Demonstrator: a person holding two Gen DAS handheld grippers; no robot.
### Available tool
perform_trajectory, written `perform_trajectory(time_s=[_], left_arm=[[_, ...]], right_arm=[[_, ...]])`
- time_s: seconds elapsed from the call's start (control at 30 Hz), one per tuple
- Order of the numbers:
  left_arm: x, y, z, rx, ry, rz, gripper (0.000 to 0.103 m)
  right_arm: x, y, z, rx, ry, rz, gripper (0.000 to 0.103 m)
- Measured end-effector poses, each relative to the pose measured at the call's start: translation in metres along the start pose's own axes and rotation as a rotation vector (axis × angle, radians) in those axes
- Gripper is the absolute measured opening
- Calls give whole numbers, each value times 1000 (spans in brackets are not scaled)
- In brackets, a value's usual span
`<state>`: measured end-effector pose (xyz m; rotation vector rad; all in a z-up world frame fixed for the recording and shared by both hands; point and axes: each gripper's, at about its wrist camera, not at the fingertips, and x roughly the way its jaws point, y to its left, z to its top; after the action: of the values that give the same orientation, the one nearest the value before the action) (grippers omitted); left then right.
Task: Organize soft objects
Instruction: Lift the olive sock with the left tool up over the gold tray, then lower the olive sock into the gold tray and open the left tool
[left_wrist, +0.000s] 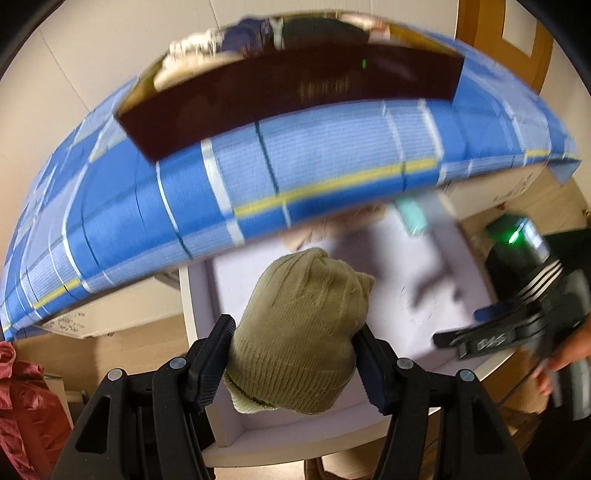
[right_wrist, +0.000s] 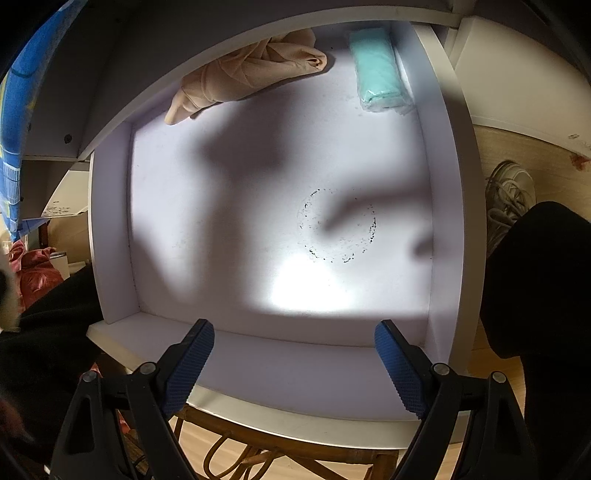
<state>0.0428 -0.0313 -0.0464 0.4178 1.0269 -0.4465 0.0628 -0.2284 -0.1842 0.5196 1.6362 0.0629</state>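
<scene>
**Knit hat clamped over the open drawer**

While the left wrist view is smeared by motion, its main fact reads clearly: the left gripper is clamped on an olive knit hat, both pads pressed into the ribbed cuff, with the crown pointing away from the camera. The hat's long axis runs along the fingers, toward the white drawer beneath it. A blue plaid cloth covers the surface above the drawer and overhangs its back part. At the right edge the right gripper shows as a blur, held by a hand.

From the right wrist view, the right gripper hangs over the drawer's near edge with its jaws apart and nothing between them. Two soft things lie along the far side of the drawer: a beige folded cloth at the far left, partly under the overhanging top, and a teal folded cloth at the far right. The drawer's middle and near floor is bare apart from a ring of dark specks.

I judge the left hand to be the one that matters next: the hat lies directly above that bare floor, so placing it calls for lowering it crown first.
</scene>
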Motion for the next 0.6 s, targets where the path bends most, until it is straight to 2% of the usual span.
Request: perform_trajectory(time_s=[0.37,0.6], left_arm=[[-68,10,63,-40,-143,-93,63],[-80,15,115,-71,-178,-149,63]], right_arm=[[-1,1,-1,-3,0,10,89],[-4,3,-1,-6,-2,28,89]])
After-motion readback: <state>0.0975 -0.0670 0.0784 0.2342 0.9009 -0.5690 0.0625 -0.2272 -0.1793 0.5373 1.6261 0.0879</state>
